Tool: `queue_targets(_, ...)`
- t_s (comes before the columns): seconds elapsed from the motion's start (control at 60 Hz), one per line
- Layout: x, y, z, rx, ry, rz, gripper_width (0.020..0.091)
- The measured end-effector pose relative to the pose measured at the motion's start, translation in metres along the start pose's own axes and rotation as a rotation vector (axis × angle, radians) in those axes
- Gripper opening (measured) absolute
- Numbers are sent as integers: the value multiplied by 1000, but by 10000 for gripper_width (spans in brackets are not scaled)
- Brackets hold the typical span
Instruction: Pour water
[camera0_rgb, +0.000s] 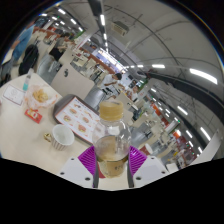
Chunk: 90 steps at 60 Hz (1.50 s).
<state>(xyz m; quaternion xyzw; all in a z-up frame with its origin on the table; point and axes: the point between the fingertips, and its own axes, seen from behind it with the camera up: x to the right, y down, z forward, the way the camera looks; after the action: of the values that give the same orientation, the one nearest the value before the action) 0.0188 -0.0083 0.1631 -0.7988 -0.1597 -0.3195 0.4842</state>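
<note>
My gripper (112, 160) is shut on a clear plastic bottle (111, 152) that holds pale yellowish liquid; the purple pads (89, 159) press on both its sides. The bottle leans forward, and its neck reaches toward a clear glass (112, 108) just beyond the fingers. That glass holds yellowish liquid and stands on the pale table (25, 130). The whole view is tilted.
A small white cup (63, 134) stands on the table left of the fingers, beside a printed menu sheet (82, 118). Farther left lie a white tray (40, 97) and a small red item (34, 117). Beyond is a large hall with tables and ceiling lights.
</note>
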Motion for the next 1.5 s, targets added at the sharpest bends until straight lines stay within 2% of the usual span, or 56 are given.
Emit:
queue_targets(0.167,23,-14,60,6,166,-480,386)
queue_targets(0.283,16,-22,88,28,217,-782,388)
queue_targets(0.383,2,-33,100,78,262,-1019,388)
queue_targets(0.5,-21,-38,113,137,282,-1243,387)
queue_targets(0.65,-30,-28,121,125,267,-1322,388)
queue_targets(0.867,-19,-38,108,164,169,-952,386)
queue_targets(0.95,-3,-42,98,167,85,-666,387)
queue_targets(1.083,17,-54,79,228,-82,-187,389)
queue_targets(1.283,39,-27,76,184,-252,331,387)
queue_targets(1.5,14,32,103,102,-359,518,388)
